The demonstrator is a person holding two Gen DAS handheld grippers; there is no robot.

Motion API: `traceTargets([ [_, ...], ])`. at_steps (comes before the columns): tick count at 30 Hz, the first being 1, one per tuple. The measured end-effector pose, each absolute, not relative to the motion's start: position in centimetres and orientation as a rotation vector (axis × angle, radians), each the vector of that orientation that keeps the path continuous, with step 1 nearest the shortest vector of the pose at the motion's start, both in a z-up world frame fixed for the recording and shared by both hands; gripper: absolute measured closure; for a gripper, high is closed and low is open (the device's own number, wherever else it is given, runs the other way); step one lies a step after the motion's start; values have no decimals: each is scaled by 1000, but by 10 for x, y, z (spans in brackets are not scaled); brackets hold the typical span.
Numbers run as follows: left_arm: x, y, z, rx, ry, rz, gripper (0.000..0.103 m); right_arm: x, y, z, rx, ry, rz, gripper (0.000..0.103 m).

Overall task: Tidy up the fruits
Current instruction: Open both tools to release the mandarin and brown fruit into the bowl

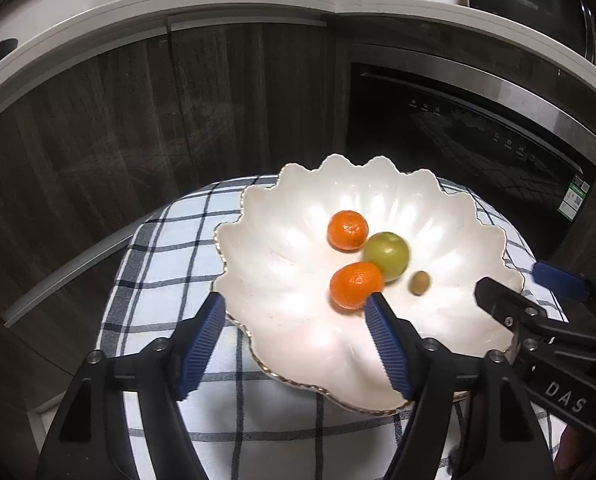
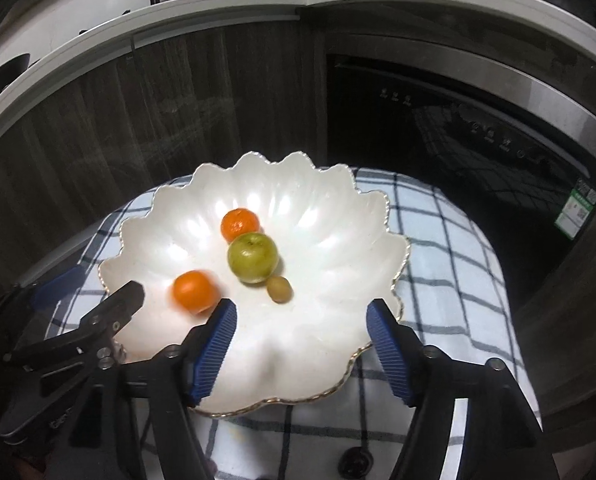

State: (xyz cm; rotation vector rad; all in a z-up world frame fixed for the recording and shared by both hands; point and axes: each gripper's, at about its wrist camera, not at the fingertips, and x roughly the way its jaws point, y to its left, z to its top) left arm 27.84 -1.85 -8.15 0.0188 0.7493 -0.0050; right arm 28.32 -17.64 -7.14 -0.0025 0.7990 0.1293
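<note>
Item: white scalloped dish (image 1: pixel 290 360) on a checked cloth (image 1: pixel 170 248) over the table. Contents, all lying in the dish:
- far orange (image 1: pixel 347 229)
- green fruit (image 1: pixel 386 255)
- near orange (image 1: pixel 355 285), blurred, touching the green fruit
- small olive-coloured fruit (image 1: pixel 420 282)

Left gripper (image 1: pixel 294 308): jaws spread, empty; near orange just ahead, beside its right pad.
Right gripper (image 2: pixel 301 316): jaws spread, empty; small fruit ahead, slightly left.
Judgement: the left is nearer the near orange; round, no long axis.
</note>
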Motion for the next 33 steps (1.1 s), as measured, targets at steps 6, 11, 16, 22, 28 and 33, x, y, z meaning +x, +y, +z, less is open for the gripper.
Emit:
traceTargets([
  [6,273,-16,-75,25,733,12,9,280,-186,-65,15,775,65,19],
  [11,269,-17,-69,16,728,15,6,277,-194,-58,28,770,51,19],
  [16,263,-21,-60,18,719,12,5,270,-197,-47,26,746,53,19],
  [22,252,-23,-47,21,702,8,5,259,-201,-35,28,724,56,19],
  [28,239,-24,-36,12,685,2,5,245,-203,-25,22,706,58,19],
  [33,227,-27,-35,5,685,-2,5,232,-204,-21,11,695,58,19],
])
